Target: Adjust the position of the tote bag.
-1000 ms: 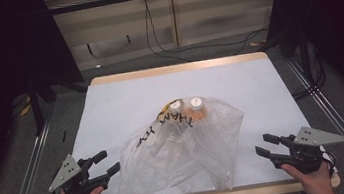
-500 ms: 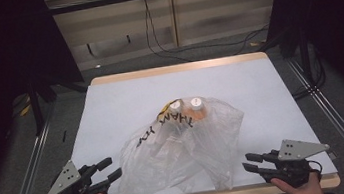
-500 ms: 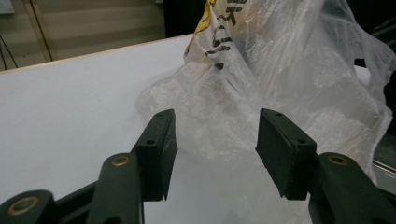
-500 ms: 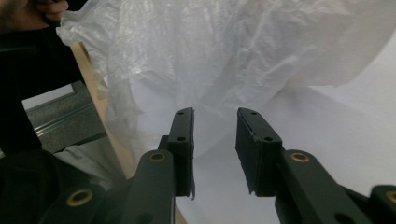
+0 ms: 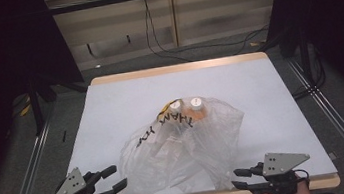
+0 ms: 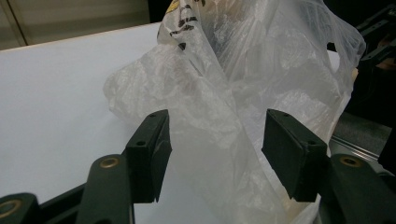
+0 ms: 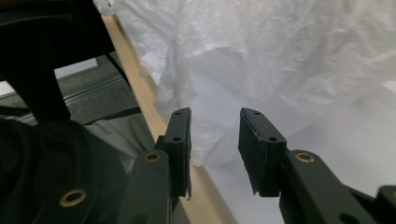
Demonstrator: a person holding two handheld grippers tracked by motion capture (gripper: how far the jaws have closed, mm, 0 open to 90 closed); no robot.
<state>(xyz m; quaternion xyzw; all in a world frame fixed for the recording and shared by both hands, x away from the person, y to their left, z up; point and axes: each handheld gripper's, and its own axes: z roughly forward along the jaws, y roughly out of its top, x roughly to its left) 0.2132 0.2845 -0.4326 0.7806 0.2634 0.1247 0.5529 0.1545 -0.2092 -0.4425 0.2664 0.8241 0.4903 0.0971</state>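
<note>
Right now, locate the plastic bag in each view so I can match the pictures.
High view: the plastic bag lies at the table's near centre, between both grippers.
Left gripper view: it rises from centre to upper right, beyond the open jaws.
Right gripper view: it spreads across the top.
Shared landmark: the table's wooden front edge.

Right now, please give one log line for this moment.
left gripper: open, at bag | right gripper: open, at bag | plastic bag: on table, ungrasped
</note>
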